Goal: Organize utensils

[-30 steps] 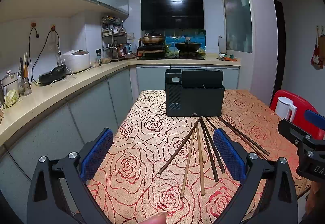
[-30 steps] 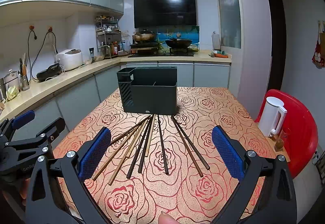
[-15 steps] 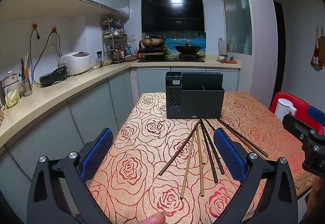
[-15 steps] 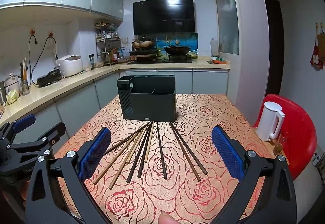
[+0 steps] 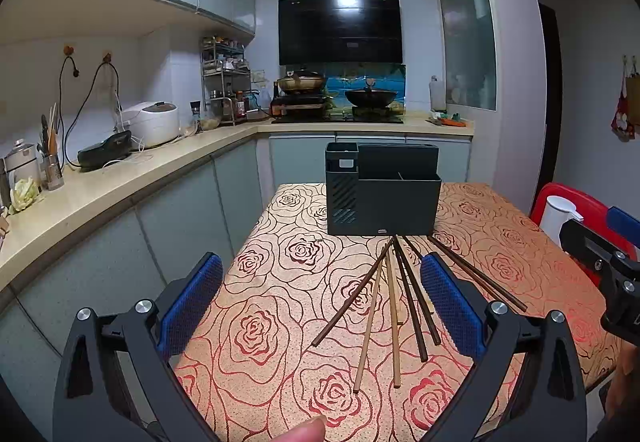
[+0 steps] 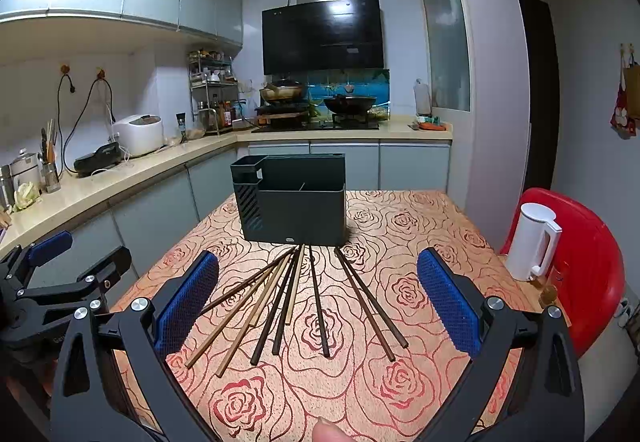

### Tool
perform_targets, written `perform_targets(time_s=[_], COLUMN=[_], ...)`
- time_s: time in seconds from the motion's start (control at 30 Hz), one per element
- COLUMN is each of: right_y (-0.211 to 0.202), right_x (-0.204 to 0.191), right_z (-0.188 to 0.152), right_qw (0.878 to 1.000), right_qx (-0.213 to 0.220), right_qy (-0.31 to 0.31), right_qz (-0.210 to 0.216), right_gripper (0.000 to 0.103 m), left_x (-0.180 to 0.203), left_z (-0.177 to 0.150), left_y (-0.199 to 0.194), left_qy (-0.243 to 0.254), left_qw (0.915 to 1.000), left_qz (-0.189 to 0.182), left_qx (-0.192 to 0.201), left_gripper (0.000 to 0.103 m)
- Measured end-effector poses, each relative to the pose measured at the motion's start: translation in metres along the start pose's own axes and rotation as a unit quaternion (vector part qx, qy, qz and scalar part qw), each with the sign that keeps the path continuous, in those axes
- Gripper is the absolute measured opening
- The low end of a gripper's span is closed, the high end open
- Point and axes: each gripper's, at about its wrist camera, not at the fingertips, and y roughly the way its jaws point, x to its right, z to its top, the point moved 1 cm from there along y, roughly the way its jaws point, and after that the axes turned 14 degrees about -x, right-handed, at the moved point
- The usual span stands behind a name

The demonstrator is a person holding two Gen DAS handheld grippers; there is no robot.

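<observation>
Both cameras have risen slightly since earlier. Chopsticks (image 6: 304,298) lie fanned on the rose-patterned table (image 6: 400,226), just near of the dark utensil holder (image 6: 292,201). Left gripper (image 5: 320,302) and right gripper (image 6: 318,302) hover spread, empty.

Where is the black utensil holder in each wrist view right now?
Left wrist: the black utensil holder stands right of centre, at the table's far end.
Right wrist: the same holder sits left of centre.
Shared landmark: the fan of chopsticks converging at its front base.
</observation>
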Motion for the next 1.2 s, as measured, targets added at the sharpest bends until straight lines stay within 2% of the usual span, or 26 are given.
perform_targets(time_s=[0.6, 1.2], right_y=[-0.0041, 0.0050], right_x=[-0.0026, 0.0001], right_z=[-0.0011, -0.0012], right_qw=[1.000, 1.000], right_qx=[0.007, -0.007], right_qy=[-0.004, -0.003], right_qz=[-0.004, -0.006], right_gripper=[0.096, 0.096], left_x=[0.0012, 0.0025], left_z=[-0.0006, -0.0014], left_y=[-0.0001, 0.0007], left_qy=[-0.001, 0.000], left_qw=[1.0000, 1.0000], left_qz=[-0.001, -0.001], left_qx=[-0.001, -0.002], left_gripper=[0.096, 0.096])
